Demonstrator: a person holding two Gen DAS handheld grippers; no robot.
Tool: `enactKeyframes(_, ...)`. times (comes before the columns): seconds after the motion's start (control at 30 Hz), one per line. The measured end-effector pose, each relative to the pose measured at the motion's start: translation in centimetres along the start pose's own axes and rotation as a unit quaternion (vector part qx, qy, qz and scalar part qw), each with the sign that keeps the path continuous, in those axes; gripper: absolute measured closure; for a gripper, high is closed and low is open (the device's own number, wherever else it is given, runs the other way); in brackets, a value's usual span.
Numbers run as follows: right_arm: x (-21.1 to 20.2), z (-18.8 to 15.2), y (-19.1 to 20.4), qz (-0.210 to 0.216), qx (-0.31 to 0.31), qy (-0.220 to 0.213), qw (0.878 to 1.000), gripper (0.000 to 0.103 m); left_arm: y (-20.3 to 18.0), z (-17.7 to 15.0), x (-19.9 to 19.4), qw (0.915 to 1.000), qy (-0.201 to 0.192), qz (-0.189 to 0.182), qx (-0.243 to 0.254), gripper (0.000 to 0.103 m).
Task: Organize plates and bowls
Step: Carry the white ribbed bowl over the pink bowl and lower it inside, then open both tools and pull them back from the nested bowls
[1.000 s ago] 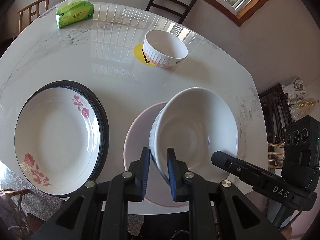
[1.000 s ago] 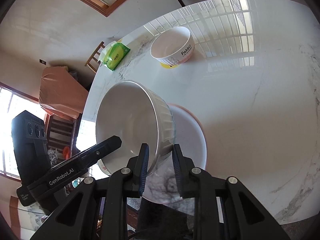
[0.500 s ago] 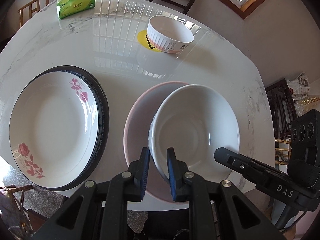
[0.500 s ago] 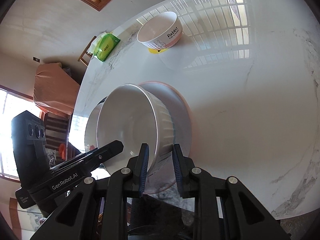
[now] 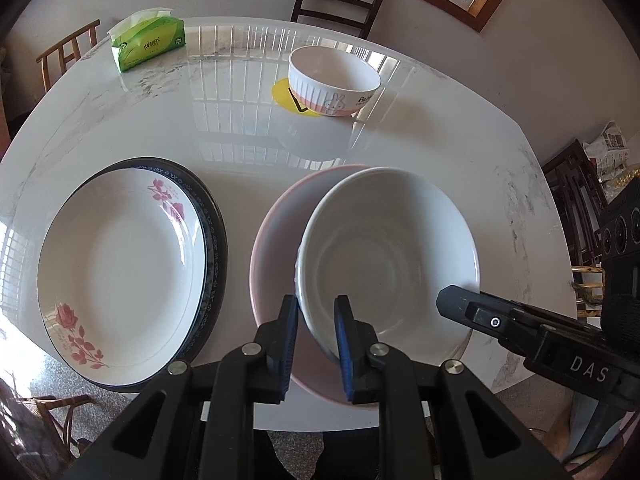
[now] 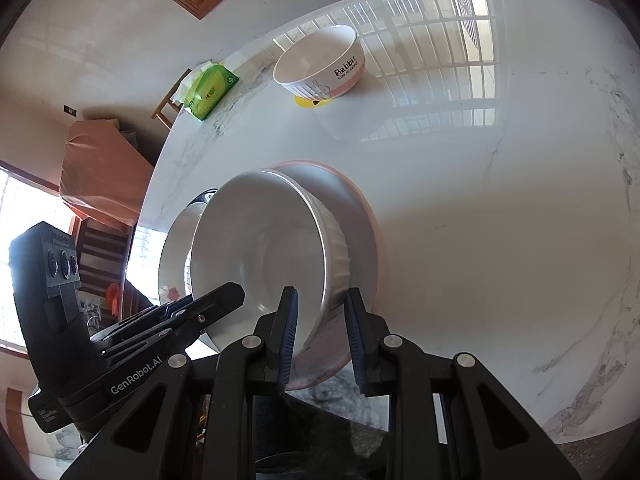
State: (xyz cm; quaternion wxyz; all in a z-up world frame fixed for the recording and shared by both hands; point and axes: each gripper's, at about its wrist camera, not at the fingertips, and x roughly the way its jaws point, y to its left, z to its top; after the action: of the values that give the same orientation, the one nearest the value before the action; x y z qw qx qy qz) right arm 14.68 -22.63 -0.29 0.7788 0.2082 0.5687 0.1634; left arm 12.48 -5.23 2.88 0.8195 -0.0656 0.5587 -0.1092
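A large white ribbed bowl (image 5: 388, 248) (image 6: 272, 256) sits in a pink plate (image 5: 276, 240) (image 6: 360, 216) near the table's front edge. My left gripper (image 5: 316, 316) straddles the bowl's near-left rim with its fingers slightly apart. My right gripper (image 6: 320, 312) straddles the rim at the other side, also with a gap around the wall. A white rose-pattern plate (image 5: 120, 268) lies on a dark-rimmed plate (image 5: 212, 224) to the left. A small rabbit bowl (image 5: 334, 80) (image 6: 320, 62) stands on a yellow coaster at the back.
The white marble table (image 5: 240, 140) (image 6: 500, 200) has a green tissue pack (image 5: 148, 44) (image 6: 210, 92) at the back left. Chairs stand behind the table (image 5: 340, 0). The table's front edge is right under both grippers.
The bowl has come down from a tilted, lifted pose and now rests level in the pink plate. Both grippers' fingers have loosened a little around its rim.
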Motion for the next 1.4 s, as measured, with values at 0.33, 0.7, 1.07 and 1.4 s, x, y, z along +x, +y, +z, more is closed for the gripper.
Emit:
enactKeyframes(0.33,0.0,-0.1,0.1,-0.002,-0.004,-0.003,1.0,0.078,-0.5,-0.6,-0.2,0.9982,-0.042,0.031,0.029,0.083)
enactKeyframes(0.7,-0.2,-0.4,0.3,-0.009,-0.02,-0.013,1.0,0.078,-0.7,-1.2,-0.2,0.9952,-0.071,0.043,0.051,0.082)
enactKeyframes(1.07,-1.6,-1.0,1.3,-0.019,-0.053,-0.047,0.997,0.069,-0.8,-1.4,-1.5,0.9906,-0.104,0.063,0.063,0.082)
enactKeyframes(1.4,-2.5,-1.3,0.0,-0.027,-0.047,-0.069,0.996,0.064,-0.6,-0.8,-1.4,0.9926,-0.092,0.057,0.056,0.082)
